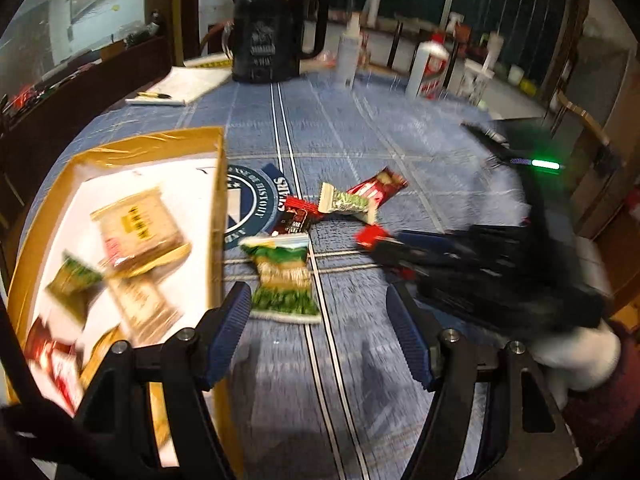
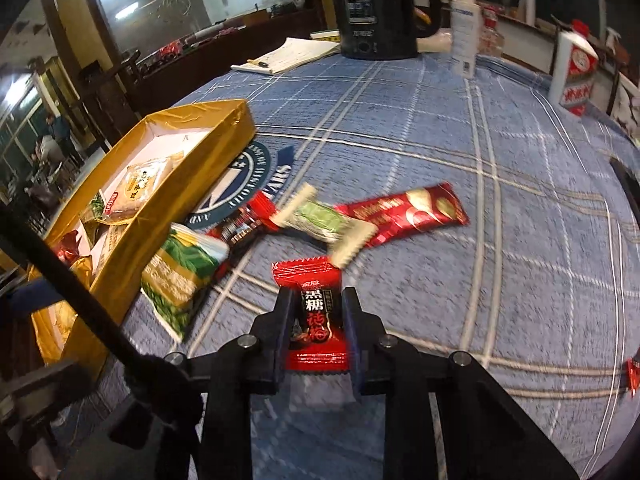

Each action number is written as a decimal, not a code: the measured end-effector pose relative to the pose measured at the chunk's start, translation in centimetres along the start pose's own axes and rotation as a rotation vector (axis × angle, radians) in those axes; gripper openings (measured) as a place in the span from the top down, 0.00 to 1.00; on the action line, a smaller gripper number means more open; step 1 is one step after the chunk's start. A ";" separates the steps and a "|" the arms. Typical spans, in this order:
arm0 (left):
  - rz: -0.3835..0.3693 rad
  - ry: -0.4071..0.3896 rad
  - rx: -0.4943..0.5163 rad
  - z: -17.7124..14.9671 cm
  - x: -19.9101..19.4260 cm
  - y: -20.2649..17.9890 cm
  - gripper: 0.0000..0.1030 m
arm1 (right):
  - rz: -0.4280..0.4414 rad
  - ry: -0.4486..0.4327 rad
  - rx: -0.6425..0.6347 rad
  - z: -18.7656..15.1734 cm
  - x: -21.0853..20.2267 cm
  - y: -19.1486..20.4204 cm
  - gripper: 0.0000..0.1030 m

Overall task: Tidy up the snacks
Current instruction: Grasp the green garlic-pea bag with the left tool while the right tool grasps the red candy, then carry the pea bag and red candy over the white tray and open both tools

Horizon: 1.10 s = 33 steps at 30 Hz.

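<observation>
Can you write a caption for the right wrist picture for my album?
The right tool pinches a red candy on the blue tablecloth, near a gold box.

Surface (image 2: 440,128) is covered in matt blue woven cloth with a rough weave. Beside it, the tray (image 2: 132,208) has glossy gold foil-like walls and a matt white paper-like floor. Red candy wrapper (image 2: 316,320) is shiny plastic film; the right gripper (image 2: 318,334) pads are ribbed blue, on matt black plastic with metal bolts.

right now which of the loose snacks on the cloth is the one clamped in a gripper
The small red candy packet with dark lettering, pinched by the right gripper. The green-and-white bag, pale green wafer and long red bar lie free.
</observation>
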<state>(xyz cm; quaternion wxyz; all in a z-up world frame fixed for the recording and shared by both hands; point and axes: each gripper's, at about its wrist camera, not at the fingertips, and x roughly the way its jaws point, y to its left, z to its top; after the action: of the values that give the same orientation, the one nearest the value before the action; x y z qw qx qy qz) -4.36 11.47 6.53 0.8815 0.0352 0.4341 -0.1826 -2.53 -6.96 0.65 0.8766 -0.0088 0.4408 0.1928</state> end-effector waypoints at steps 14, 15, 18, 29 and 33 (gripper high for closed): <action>0.126 0.108 0.063 0.7 5.0 -0.7 0.64 | 0.067 -0.042 0.066 -1.9 -3.0 -2.9 0.77; 0.116 0.100 0.053 0.6 4.7 -0.8 0.64 | 0.070 -0.044 0.068 -2.0 -3.1 -2.9 0.77; 0.056 0.076 0.026 0.5 3.2 -0.9 0.64 | 0.075 -0.049 0.071 -2.2 -3.4 -2.8 0.77; 0.010 -0.113 -0.126 0.4 -6.8 5.5 0.64 | 0.135 -0.119 0.048 -0.4 -7.5 0.7 0.77; 0.086 -0.132 -0.198 0.5 -8.6 10.6 0.64 | 0.204 -0.146 0.027 1.6 -8.6 3.9 0.77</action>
<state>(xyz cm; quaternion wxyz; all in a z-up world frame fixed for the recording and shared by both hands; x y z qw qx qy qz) -5.04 23.71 12.51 0.9143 -0.0455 0.3891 -0.1029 -7.29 -5.94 8.88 0.8822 0.0621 0.3770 0.2753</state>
